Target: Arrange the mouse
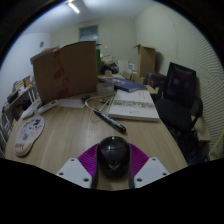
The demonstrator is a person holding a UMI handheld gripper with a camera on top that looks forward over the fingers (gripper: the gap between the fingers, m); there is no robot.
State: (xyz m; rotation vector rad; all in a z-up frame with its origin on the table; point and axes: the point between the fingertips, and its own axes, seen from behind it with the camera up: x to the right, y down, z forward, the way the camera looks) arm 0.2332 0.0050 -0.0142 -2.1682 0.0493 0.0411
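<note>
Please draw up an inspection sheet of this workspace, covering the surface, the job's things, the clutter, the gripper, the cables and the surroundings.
Surface: wooden table, partly bare ahead of the fingers.
Job's things: black mouse sits between the fingers, over the table's near edge.
Clutter: cardboard box at the far side; white game controller to one side; book lying flat; dark slim object beyond the mouse, kind unclear.
Gripper: gripper shut on the mouse, purple pads pressing its sides.
Cables: white cable looping near the box.
Surroundings: black chair beside the table; second box at the wall; ceiling light.
</note>
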